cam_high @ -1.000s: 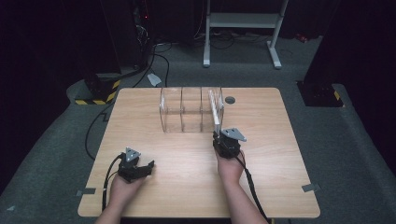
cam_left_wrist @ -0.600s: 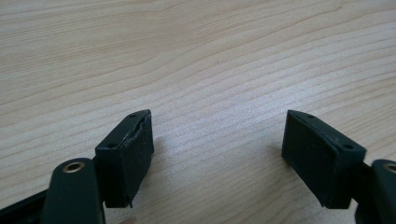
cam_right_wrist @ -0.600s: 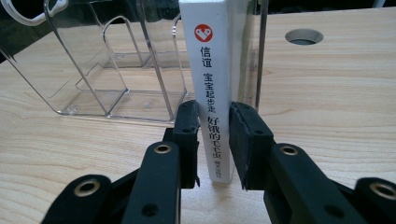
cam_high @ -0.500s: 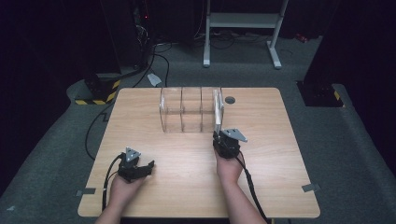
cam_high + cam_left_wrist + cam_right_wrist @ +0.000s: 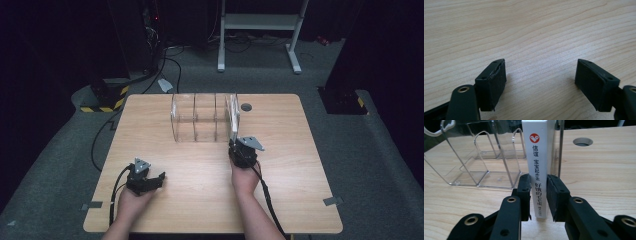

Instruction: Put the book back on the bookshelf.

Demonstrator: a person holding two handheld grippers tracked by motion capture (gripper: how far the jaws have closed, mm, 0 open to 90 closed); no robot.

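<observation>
A: Right gripper [image 5: 537, 195]? Clamped on thin white book [image 5: 538, 165], glossy spine, upright in the clear acrylic rack's [image 5: 200, 120] end slot.

B: Left gripper [image 5: 540, 82]: matte pads spread wide over bare woodgrain table [image 5: 529, 30].

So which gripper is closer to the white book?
The right. The right gripper has its jaws clamped on the spine of the white book, which stands upright in the clear rack. The left gripper sits open on the table, far off to the book's left.

A round hole [image 5: 246, 107] in the wooden table [image 5: 300, 190] — beyond it, a white metal stand [image 5: 260, 22].
</observation>
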